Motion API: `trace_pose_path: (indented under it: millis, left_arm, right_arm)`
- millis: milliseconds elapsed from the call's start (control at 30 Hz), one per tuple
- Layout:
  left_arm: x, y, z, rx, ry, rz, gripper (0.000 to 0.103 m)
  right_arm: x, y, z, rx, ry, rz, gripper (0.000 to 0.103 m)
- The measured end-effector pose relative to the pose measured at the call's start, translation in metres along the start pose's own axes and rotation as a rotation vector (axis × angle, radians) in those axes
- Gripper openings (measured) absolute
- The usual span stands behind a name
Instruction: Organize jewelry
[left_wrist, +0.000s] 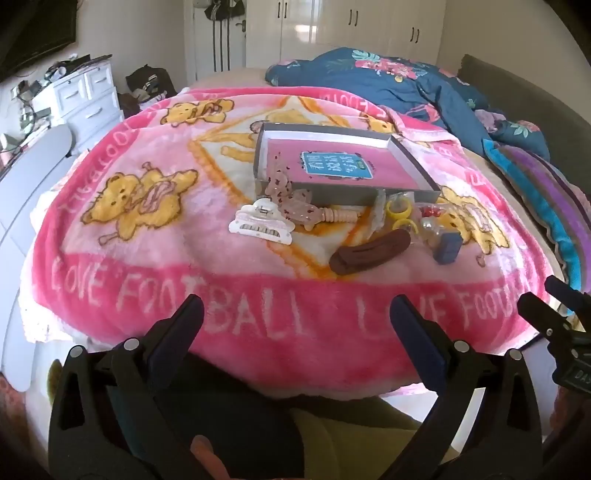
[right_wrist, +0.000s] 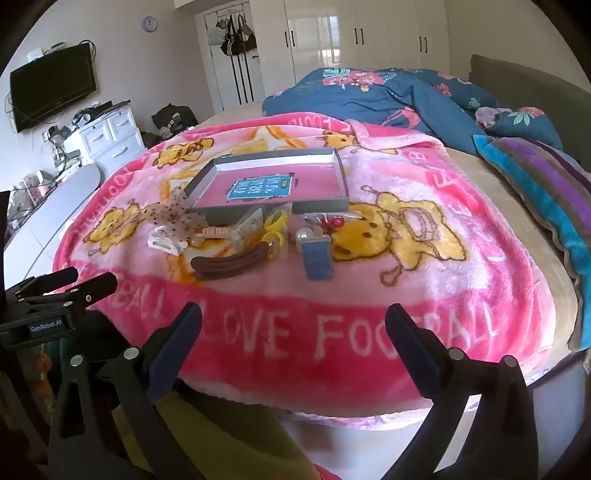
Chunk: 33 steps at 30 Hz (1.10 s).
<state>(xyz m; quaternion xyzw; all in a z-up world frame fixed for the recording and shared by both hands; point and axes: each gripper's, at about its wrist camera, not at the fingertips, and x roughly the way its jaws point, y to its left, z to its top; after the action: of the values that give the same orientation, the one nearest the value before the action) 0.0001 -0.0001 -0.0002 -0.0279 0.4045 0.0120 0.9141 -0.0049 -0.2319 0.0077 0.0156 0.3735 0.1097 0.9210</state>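
Just in front of the grey tray, the jewelry pile waits: brown barrette lying crosswise, nearest both grippers. Left gripper and right gripper hover wide open, empty, well short; neither looks clearly nearer.

The blanket is fluffy, plush cloth; the tray looks like matt grey cardboard with a pink paper lining; the white claw clip is glossy plastic, the brown clip matt and smooth; the wardrobe doors are glossy white
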Motion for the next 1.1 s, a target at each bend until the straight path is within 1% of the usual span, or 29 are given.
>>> trace_pose_path:
  millis: [100, 300, 400, 467, 633, 667, 767, 1100]
  left_arm:
    - [0.001, 0.000, 0.000, -0.001, 0.012, -0.009, 0.095]
    - [0.001, -0.001, -0.001, -0.001, 0.006, -0.006, 0.095]
    - [0.001, 0.000, 0.000, -0.004, 0.005, -0.008, 0.095]
    - [0.001, 0.000, 0.000, -0.005, 0.004, -0.012, 0.095]
    - [0.001, 0.000, -0.001, -0.007, 0.000, -0.017, 0.095]
    - [-0.002, -0.005, 0.001, -0.007, -0.001, -0.015, 0.095]
    - [0.000, -0.007, 0.001, -0.007, -0.002, -0.017, 0.095]
    - [-0.003, -0.005, 0.003, -0.014, -0.004, -0.022, 0.095]
  right_arm:
    - [-0.001, 0.000, 0.000, 0.011, 0.004, 0.010, 0.099]
    - [-0.004, 0.001, 0.001, 0.010, -0.003, 0.011, 0.099]
    - [0.001, -0.002, -0.002, 0.009, -0.005, 0.011, 0.099]
    - [-0.008, 0.005, 0.001, 0.008, -0.007, 0.010, 0.099]
    - [-0.010, 0.006, 0.002, 0.003, -0.010, 0.012, 0.099]
    - [-0.011, 0.007, 0.003, 0.003, -0.008, 0.012, 0.099]
    - [-0.013, 0.008, 0.006, 0.002, -0.009, 0.014, 0.099]
    - [-0.012, 0.009, 0.003, -0.004, -0.015, 0.018, 0.099]
